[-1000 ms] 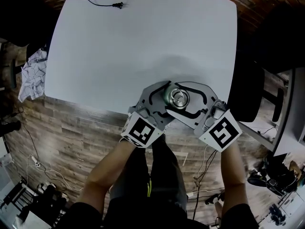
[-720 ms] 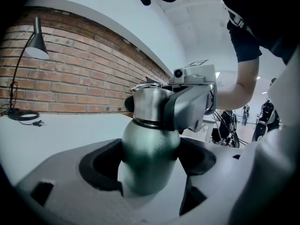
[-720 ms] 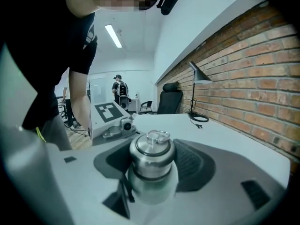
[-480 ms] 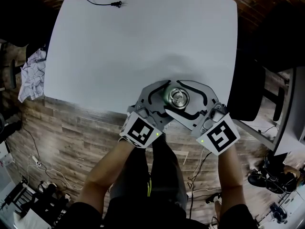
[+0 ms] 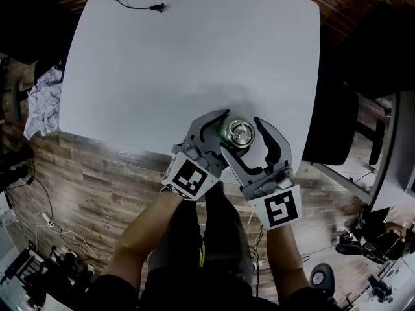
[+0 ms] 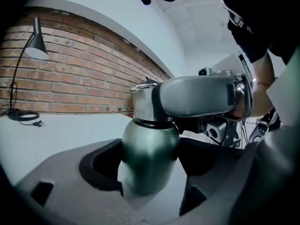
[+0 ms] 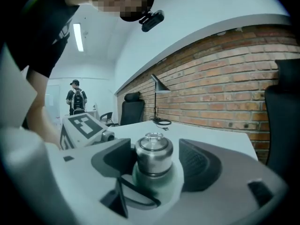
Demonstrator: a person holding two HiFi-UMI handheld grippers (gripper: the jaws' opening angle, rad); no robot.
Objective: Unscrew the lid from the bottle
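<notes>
Bottle (image 6: 150, 144): at table's (image 5: 194, 57) lower edge, mid-frame, clenched in L gripper (image 6: 151, 170). R gripper (image 7: 154, 167) jaws, just opening, straddle lid (image 7: 153, 150) w/o pressing. Risk: off-centre closing, so pads slip and lid stays tight.

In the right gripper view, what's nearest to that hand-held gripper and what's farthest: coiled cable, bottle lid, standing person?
1. lid, between its jaws, which have just been opening.
2. coiled cable, far end of the table.
3. standing person, far back, left.
</notes>
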